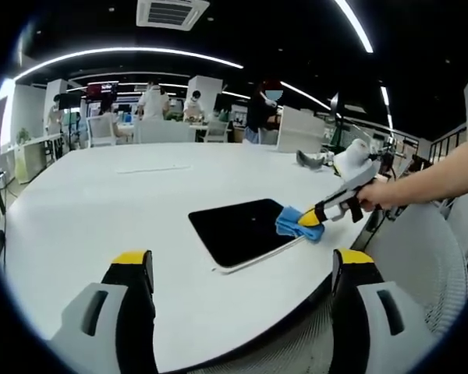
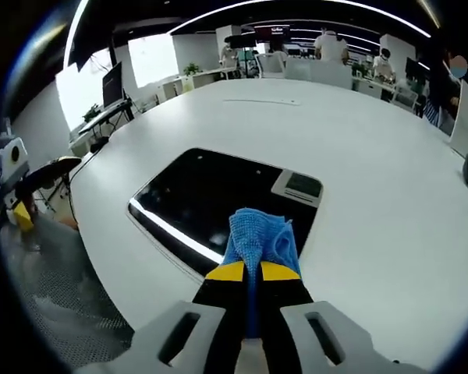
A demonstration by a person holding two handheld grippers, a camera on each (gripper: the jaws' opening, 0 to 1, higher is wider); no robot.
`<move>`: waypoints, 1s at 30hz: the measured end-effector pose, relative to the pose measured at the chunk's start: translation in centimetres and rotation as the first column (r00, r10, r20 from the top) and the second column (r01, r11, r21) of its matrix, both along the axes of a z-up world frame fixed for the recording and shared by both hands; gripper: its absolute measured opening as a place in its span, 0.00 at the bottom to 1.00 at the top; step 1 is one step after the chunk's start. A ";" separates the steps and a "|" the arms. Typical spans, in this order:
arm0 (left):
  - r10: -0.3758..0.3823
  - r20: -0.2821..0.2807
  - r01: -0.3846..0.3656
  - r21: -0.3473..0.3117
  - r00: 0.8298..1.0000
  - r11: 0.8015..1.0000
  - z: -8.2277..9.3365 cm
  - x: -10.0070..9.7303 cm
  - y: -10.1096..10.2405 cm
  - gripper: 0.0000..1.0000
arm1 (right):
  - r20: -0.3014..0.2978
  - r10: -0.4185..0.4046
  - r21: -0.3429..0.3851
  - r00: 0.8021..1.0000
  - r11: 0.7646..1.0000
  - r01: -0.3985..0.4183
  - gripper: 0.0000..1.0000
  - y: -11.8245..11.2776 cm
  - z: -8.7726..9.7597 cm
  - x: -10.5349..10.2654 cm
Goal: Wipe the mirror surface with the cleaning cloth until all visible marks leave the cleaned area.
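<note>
Office space with ceiling light strips and people at distant desks lies beyond a broad white tabletop (image 1: 101, 202). Starting at the right gripper (image 2: 246, 272): its yellow-tipped jaws are pinched together on a blue cloth (image 2: 257, 238), which bunches out ahead of the tips and presses onto the near edge of the mirror (image 2: 210, 195). That mirror is a dark, rounded rectangle lying flat on the tabletop, its reflection showing a light strip and a ceiling vent. From this gripper the glass stretches forward and to the left, so most of the unwiped area lies ahead of the cloth; the coming stroke likely needs to push away along that direction. In the left gripper view the right gripper (image 1: 312, 217) reaches in from the right, held by a hand (image 1: 374, 193) on a bare forearm that slants down toward the mirror's right corner, cloth (image 1: 296, 223) touching the glass there. The left gripper (image 1: 246, 266) hangs back over the tabletop's near edge, jaws spread wide and holding nothing, well apart from the mirror (image 1: 238, 230). I cannot make out any marks on the glass at this size.
</note>
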State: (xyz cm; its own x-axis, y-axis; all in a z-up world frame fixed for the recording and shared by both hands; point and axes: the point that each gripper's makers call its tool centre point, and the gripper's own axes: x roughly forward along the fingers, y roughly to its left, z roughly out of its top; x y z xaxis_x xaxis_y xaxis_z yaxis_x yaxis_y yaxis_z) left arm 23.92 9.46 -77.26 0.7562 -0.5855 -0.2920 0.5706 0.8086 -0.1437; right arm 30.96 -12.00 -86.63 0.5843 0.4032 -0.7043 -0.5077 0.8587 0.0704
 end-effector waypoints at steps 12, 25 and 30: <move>-0.003 -0.009 0.003 0.003 1.000 1.000 -0.2 0.1 -0.1 0.94 | 0.038 0.114 -0.022 0.993 0.993 -0.113 0.00 0.8 0.2 0.2; -0.006 -0.015 0.006 0.008 1.000 1.000 -0.3 0.1 -0.2 0.94 | 0.049 0.161 -0.015 0.986 0.987 -0.160 0.00 1.2 0.1 0.5; 0.001 -0.017 -0.001 0.012 1.000 1.000 -0.3 0.2 0.0 0.92 | 0.050 0.171 -0.007 0.984 0.985 -0.170 0.00 1.7 0.1 0.7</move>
State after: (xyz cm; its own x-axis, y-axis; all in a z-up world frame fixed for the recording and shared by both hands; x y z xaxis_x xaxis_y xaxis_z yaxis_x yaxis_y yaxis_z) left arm 24.11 9.45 -77.59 0.7516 -0.5815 -0.3113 0.5677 0.8106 -0.1437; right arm 31.65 -10.28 -86.50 0.5418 0.4985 -0.6768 -0.6495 0.7593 0.0394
